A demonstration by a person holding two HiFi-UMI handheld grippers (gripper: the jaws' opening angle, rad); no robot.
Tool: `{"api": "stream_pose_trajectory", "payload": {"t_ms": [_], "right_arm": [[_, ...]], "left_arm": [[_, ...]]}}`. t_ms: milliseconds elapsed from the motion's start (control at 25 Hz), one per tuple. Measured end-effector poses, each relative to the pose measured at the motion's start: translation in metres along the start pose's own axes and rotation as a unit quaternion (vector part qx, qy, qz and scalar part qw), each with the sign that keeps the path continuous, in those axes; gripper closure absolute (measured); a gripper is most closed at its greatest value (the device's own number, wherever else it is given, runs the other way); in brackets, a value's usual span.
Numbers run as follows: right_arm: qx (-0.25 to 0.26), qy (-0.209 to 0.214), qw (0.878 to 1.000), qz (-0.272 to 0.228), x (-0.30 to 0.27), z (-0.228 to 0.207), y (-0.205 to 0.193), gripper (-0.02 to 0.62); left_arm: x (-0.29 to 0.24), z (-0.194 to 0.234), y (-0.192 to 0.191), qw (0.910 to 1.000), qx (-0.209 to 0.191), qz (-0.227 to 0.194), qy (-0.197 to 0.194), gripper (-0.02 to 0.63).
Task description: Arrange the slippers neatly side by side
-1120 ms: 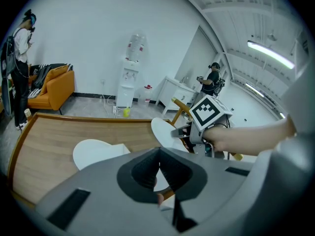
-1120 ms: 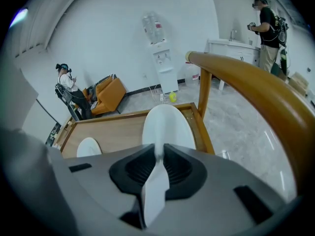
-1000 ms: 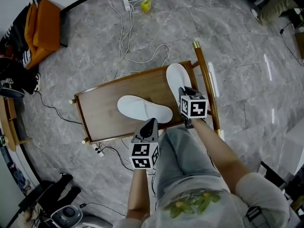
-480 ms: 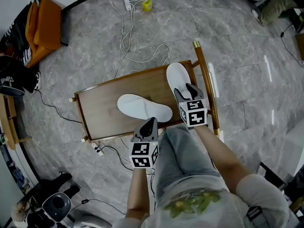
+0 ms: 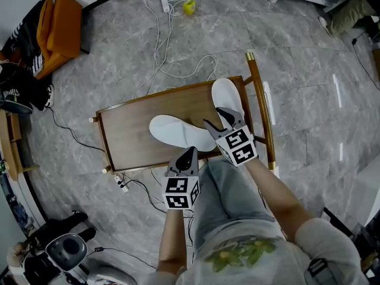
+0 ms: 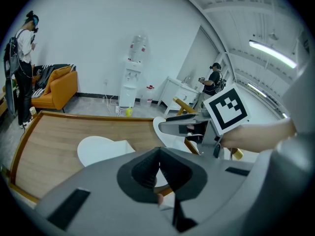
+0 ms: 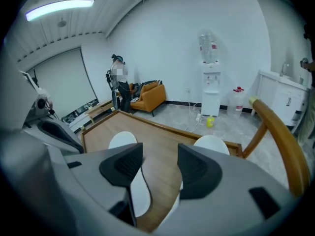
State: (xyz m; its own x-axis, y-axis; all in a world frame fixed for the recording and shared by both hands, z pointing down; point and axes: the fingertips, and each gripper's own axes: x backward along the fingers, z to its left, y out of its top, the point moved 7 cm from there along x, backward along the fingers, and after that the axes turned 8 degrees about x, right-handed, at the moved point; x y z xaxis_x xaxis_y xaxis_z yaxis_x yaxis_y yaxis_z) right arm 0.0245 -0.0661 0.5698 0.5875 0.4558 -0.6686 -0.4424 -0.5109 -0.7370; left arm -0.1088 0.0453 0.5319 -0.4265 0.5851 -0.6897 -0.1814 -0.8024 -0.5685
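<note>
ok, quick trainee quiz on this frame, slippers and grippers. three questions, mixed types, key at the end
1. Multiple choice: the middle slipper lies on A a shelf; B the wooden table; C a shoe box.
2. True or false: it and the right-end slipper already lie parallel, side by side.
3. Fill in: the gripper with its jaws apart is the ____ gripper.
Key: 1 B. 2 False: they lie at a clear angle to each other. 3 Right: the right gripper has just been opening its jaws, with no slipper gripped and only the table showing between them; the left gripper is shut.
</note>
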Motion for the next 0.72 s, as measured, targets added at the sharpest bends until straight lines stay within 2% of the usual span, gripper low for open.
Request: {"api": "stream_pose_trajectory", "payload": {"t_ms": [720], "right_arm": [[0.059, 0.111, 0.991, 0.041, -0.028, 0.044, 0.003, 0.364]], "left_arm": [[0.015, 0.015, -0.015, 0.9992, 0.027, -0.012, 0.025, 0.591]]}}
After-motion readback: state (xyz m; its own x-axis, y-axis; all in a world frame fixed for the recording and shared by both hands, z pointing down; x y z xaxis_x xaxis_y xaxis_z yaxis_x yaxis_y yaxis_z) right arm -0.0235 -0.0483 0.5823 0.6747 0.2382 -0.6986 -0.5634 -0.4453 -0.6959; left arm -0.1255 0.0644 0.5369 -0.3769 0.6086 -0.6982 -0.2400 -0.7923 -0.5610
